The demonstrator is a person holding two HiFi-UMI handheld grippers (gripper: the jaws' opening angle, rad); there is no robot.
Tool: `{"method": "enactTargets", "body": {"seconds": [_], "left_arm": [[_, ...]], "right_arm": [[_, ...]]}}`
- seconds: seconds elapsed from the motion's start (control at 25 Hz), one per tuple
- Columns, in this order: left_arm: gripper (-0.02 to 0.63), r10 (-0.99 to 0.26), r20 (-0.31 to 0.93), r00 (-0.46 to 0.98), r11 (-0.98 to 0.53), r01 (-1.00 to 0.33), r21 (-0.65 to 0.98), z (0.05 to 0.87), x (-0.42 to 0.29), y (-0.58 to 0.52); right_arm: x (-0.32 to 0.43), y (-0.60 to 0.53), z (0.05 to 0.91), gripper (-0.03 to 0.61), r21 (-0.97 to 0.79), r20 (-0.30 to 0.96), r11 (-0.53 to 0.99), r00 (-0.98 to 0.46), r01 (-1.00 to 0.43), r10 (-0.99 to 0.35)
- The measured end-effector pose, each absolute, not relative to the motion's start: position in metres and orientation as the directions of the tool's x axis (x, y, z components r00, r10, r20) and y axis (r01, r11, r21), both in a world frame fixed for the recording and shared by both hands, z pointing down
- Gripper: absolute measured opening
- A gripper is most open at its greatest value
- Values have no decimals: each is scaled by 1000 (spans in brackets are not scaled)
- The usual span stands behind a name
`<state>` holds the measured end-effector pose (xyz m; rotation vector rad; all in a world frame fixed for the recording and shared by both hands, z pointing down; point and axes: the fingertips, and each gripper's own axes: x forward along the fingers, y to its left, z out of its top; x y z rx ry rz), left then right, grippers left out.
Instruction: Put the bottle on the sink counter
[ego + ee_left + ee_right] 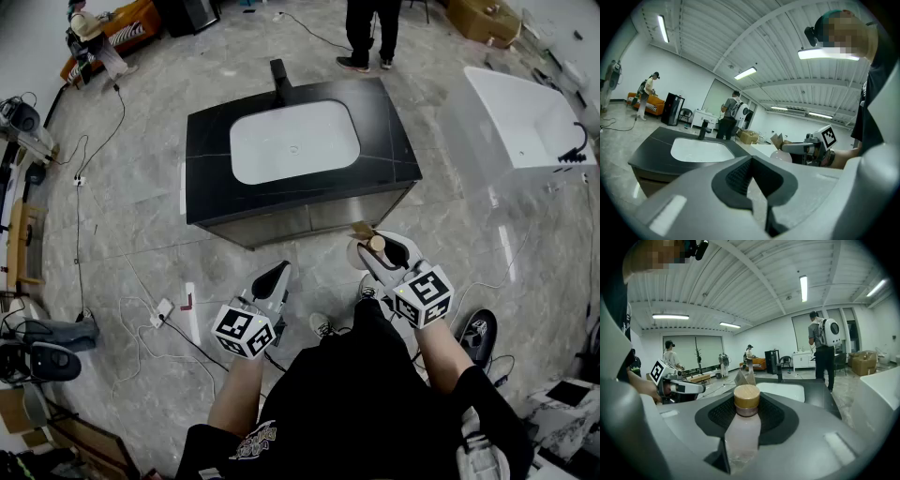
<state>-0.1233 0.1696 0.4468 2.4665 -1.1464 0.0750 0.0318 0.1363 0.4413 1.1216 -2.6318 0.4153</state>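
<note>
A pale pink bottle [743,427] with a round wooden cap [376,244] and a small paper tag sits between the jaws of my right gripper [382,249], which is shut on it and held low in front of the person. The black sink counter [206,178] with its white basin [293,141] and black faucet [280,80] stands a step ahead, apart from both grippers. My left gripper [276,278] hangs beside the right one with its jaws together and nothing in them. The left gripper view shows the right gripper [797,148] with the bottle [783,156].
A white bathtub [525,117] stands at the right. One person [370,33] stands behind the counter, another by an orange sofa [131,28] at the far left. Cables and a power strip [164,312] lie on the tiled floor to the left.
</note>
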Motion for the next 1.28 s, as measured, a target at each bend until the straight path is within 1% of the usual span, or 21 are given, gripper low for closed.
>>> {"method": "enactTargets", "body": {"seconds": [0.84,1.28], "left_arm": [[0,-728,222,649,-564,-751,345,447,-125,175],[0,-724,227,651,-567,-750,341,446,-110,172]], "right_arm": [[33,137,439,161,-208,307,652,-682,-729,-664],[48,135,440,161,-216,306,652,-685,-727,-662]]}}
